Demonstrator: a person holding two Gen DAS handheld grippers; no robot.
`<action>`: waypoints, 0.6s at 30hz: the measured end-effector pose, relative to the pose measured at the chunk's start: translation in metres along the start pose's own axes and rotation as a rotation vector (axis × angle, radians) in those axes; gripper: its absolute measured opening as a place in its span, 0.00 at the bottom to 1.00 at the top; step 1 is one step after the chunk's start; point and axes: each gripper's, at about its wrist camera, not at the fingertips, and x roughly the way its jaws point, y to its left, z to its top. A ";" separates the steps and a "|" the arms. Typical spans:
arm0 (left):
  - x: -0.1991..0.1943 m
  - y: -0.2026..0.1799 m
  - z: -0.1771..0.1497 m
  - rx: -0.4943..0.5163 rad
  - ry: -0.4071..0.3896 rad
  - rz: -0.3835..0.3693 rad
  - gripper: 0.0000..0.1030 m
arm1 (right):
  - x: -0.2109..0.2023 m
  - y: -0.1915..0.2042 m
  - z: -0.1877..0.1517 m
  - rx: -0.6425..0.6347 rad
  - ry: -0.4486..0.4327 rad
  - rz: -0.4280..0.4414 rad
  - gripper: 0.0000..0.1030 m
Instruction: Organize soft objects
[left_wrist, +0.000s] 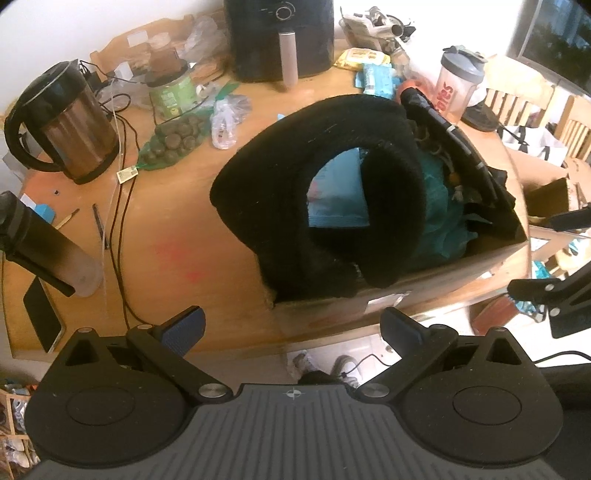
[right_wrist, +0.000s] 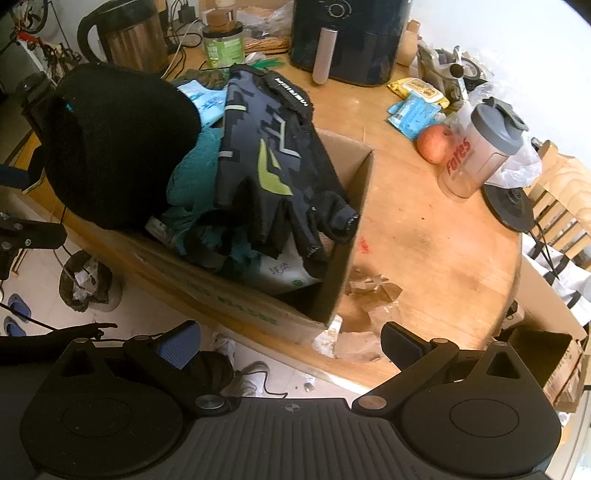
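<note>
Both tools gape wide and empty: left tool (left_wrist: 291, 328), right tool (right_wrist: 291, 343). A black knit beanie (left_wrist: 295, 177) and cycling glove (right_wrist: 273, 162) fill the cardboard box (right_wrist: 347, 236) at the tabletop (right_wrist: 424, 236) edge; kettle (left_wrist: 70, 122), air fryer (left_wrist: 280, 37) and shaker bottle (right_wrist: 480, 151) stand behind.

A: Box (right_wrist: 258, 310) position?
B: At the table's (right_wrist: 443, 258) near edge. Hat (right_wrist: 118, 147) on its left end, glove (right_wrist: 266, 155) draped over the right, cloth (right_wrist: 195, 173) between them.
A: Behind it?
B: Air fryer (right_wrist: 351, 37); kettle (left_wrist: 70, 122) far left, shaker bottle (right_wrist: 480, 147) right, apple (right_wrist: 434, 142) just beside it.
</note>
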 end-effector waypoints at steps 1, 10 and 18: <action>0.000 0.000 0.000 0.000 0.000 0.003 1.00 | -0.001 -0.001 0.000 0.003 -0.002 -0.002 1.00; -0.001 0.000 -0.002 0.013 0.009 0.018 1.00 | -0.005 -0.002 0.001 -0.001 -0.010 -0.005 1.00; 0.000 -0.001 -0.002 0.014 0.021 0.021 1.00 | -0.002 0.000 0.006 -0.009 -0.007 -0.004 1.00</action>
